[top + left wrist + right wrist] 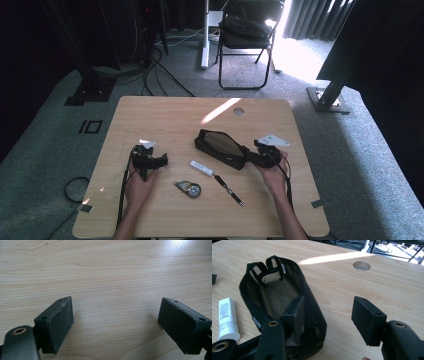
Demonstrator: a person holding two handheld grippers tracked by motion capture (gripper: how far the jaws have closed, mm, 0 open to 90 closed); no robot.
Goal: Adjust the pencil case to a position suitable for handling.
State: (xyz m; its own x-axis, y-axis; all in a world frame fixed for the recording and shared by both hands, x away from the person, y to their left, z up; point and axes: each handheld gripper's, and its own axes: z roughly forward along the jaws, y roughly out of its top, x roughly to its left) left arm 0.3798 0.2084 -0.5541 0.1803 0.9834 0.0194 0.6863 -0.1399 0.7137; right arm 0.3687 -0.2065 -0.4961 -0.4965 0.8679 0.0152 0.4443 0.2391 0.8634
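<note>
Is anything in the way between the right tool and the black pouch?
No. In the right gripper view the right tool is already at the open black pouch: one jaw reaches inside its mouth, the other stands outside over bare table. Nothing visible lies between them, and the jaws aren't pinching it.

Both forearms are bare, no sleeves. Each claw, left claw [150,161] and right claw [264,155], is black with screwed rectangular pads; a grey three-cornered plate [274,140] tops the right.

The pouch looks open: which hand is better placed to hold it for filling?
Probably the right. Its tongs stand open at the pouch, one pad inside the mouth, the other outside. The left tongs stand open over bare table, apart from the pouch.
</note>
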